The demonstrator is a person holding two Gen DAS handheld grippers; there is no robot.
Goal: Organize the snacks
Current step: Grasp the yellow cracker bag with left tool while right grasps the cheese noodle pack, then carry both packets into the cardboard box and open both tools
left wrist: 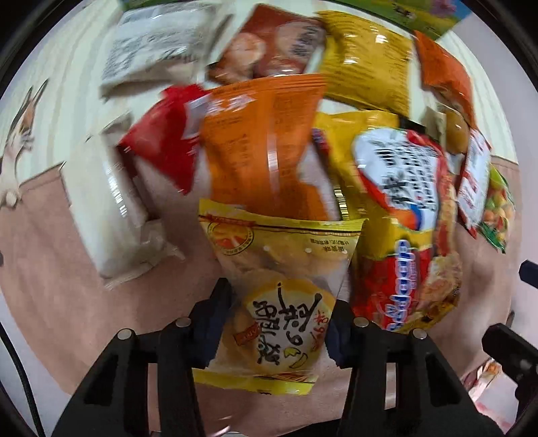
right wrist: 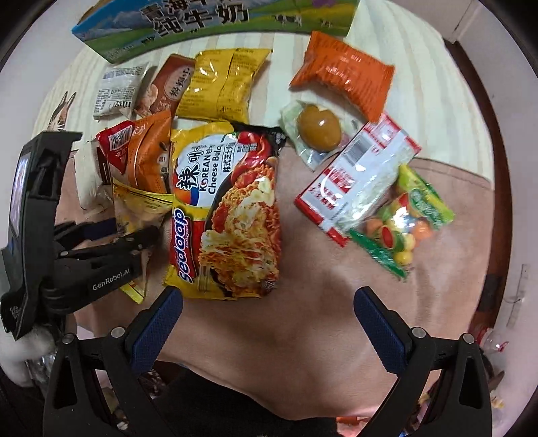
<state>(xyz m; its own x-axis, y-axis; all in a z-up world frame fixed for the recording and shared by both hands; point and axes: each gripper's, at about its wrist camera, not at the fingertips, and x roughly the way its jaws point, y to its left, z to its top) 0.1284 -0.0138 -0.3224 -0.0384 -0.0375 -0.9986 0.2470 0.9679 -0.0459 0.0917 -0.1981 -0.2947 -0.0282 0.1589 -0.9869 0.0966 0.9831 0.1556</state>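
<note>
My left gripper (left wrist: 275, 322) is shut on a yellow clear-window snack packet (left wrist: 279, 289), its blue pads pressing both sides; the view is blurred by motion. The packet also shows in the right wrist view (right wrist: 134, 208), with the left gripper (right wrist: 127, 232) at the left. Beside it lies a Sedaap noodle pack (right wrist: 228, 208), which also shows in the left wrist view (left wrist: 403, 218). An orange packet (left wrist: 262, 144) and a red packet (left wrist: 161, 134) lie behind. My right gripper (right wrist: 269, 322) is open and empty, above the pink cloth just short of the noodle pack.
Other snacks lie on the bed: a yellow bag (right wrist: 222, 84), an orange bag (right wrist: 346, 74), a packed braised egg (right wrist: 317, 127), a red-white packet (right wrist: 356, 174), a candy bag (right wrist: 403, 222), a white packet (right wrist: 117, 90). A milk carton box (right wrist: 208, 20) stands at the back.
</note>
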